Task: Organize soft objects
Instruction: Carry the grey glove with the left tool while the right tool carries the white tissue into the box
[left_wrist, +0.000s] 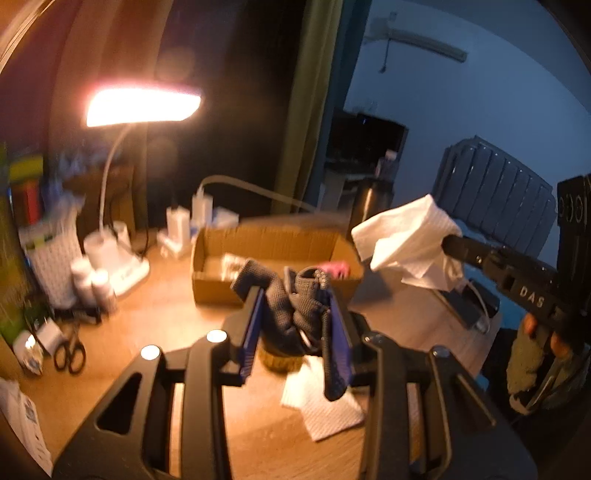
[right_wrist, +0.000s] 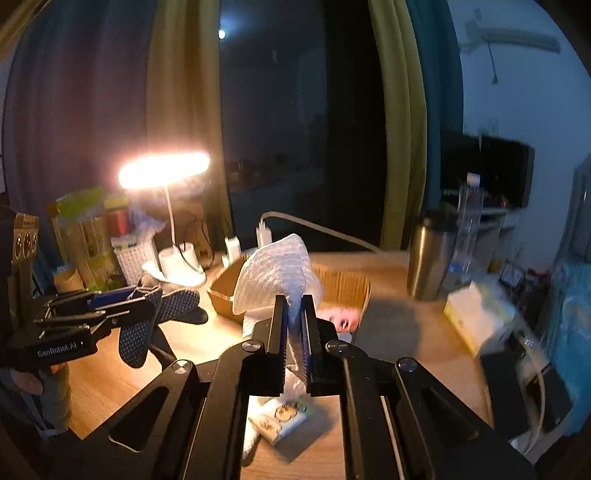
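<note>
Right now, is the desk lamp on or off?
On. The desk lamp has a bright glowing head and casts warm light over the wooden desk beneath.

The cardboard box (right_wrist: 343, 286) is open-topped, hemmed by lamp base (right_wrist: 181, 264) and steel flask (right_wrist: 428, 258).

Colours on the lamp-lit desk

Dark grey dotted knit glove (left_wrist: 295, 310); white embossed paper tissue (right_wrist: 273, 277); brown corrugated cardboard box (left_wrist: 221, 288) at twelve o'clock holding a pink soft item (left_wrist: 334, 267); warm orange-brown wooden desk (left_wrist: 166, 332).

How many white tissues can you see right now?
2: one white tissue pinched in the right gripper above the desk, another tissue flat on the desk below the left gripper. More may be hidden.
</note>
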